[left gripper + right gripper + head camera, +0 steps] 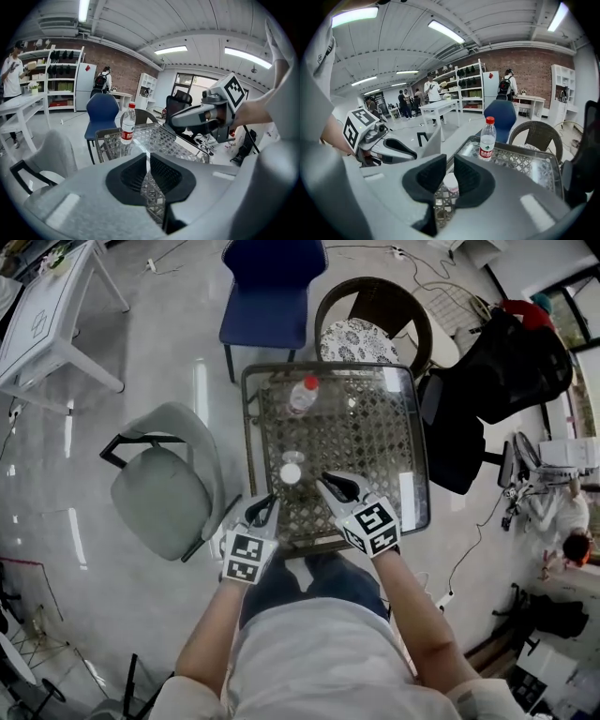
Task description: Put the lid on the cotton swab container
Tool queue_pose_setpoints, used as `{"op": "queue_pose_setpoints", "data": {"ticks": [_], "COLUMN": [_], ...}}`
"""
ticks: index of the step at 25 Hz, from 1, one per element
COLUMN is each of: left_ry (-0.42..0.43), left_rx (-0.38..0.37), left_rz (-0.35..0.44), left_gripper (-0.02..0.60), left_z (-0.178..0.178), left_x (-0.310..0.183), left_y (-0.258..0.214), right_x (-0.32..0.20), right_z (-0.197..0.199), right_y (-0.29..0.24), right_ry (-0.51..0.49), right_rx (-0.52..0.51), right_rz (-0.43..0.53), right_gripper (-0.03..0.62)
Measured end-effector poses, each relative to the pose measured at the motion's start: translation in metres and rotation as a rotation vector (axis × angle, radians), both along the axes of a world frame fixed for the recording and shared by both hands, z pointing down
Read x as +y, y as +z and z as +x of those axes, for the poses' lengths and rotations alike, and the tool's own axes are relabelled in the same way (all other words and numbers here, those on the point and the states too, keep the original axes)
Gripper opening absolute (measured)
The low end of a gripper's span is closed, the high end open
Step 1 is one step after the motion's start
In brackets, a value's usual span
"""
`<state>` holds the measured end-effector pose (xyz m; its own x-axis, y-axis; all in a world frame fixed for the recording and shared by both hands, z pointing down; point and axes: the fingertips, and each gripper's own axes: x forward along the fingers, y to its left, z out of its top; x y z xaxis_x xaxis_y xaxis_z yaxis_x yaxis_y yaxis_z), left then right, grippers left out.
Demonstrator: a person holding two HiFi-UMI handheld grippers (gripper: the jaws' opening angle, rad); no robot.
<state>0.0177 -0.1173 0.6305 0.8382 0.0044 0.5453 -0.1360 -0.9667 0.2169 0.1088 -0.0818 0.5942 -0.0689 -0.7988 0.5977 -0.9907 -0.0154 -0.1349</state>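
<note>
Two grippers are over the near edge of a glass-topped table with a lattice pattern. We see the left gripper at the near left corner. Its jaws are pressed together and nothing is between them. The right gripper reaches a little further over the table. Its jaws stand partly apart and grip nothing. The cotton swab container, small and round, stands upright on the table just beside the right gripper's tips, on their left, not touching them. A white lid sits on top of it; how tightly, we cannot tell. A water bottle with a red cap stands further away, well apart from the container.
</note>
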Motion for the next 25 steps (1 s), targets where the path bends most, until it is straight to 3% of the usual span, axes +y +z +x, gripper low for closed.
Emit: {"op": "queue_pose_setpoints", "data": {"ticks": [3,6,12,25], "left_ry": [0.019,0.041,0.122,0.176], "left_rx": [-0.024,-0.054,-0.109,-0.175], "left_rz": [-0.008,-0.022,-0.029,-0.087], "left_gripper": [0.017,0.110,0.158,0.167], "left_z": [0.004,0.011,0.021,0.038], "left_x": [-0.003,-0.006,-0.006,-0.006], "left_y": [0.020,0.038,0.075,0.141], "right_x": [-0.009,-0.016,-0.032,-0.057], "right_z": [0.004,0.009,0.009,0.016], "right_y": [0.018,0.034,0.068,0.128], "right_ry": [0.003,0.005,-0.040,-0.087], "right_rx": [0.028,0.037,0.079,0.076], "right_rz": [-0.029,-0.059,-0.115,-0.193], "right_gripper": [0.054,0.060,0.097,0.121]}}
